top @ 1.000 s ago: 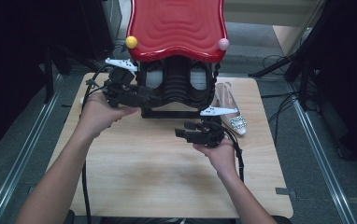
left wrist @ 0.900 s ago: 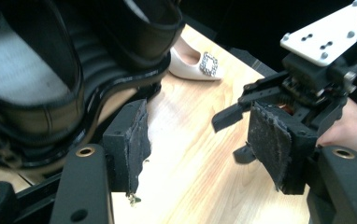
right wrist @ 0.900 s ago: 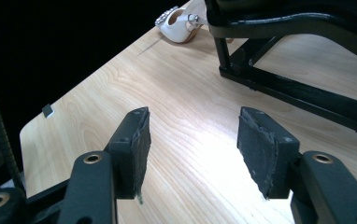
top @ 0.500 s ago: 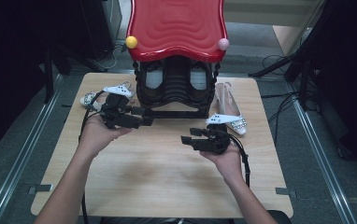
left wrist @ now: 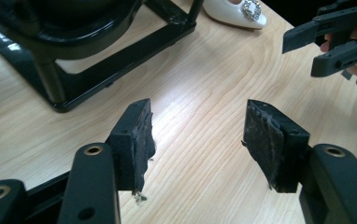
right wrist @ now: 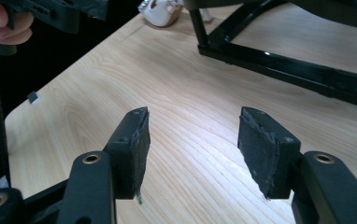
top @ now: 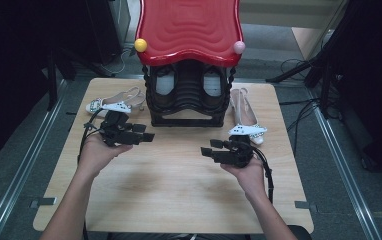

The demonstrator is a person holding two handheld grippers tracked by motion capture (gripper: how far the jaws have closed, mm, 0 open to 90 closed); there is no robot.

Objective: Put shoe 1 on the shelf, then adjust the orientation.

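Note:
A black shoe rack with a red wavy top stands at the back middle of the wooden table. One white slingback shoe lies left of the rack, and another white shoe lies to its right. My left gripper hovers in front of the left shoe, open and empty, jaws pointing right. My right gripper is open and empty near the right shoe's toe, jaws pointing left. The left gripper faces the rack base, the right shoe's toe and bare wood. The right gripper also faces bare wood.
A yellow ball and a pink ball sit on the red top's front corners. Dark shoes fill the rack's shelves. Metal rails and cables run along the floor on both sides of the table.
Both grippers have drawn back from the rack toward the person and now face each other. The left white shoe, earlier partly covered by the left gripper, lies in plain sight.

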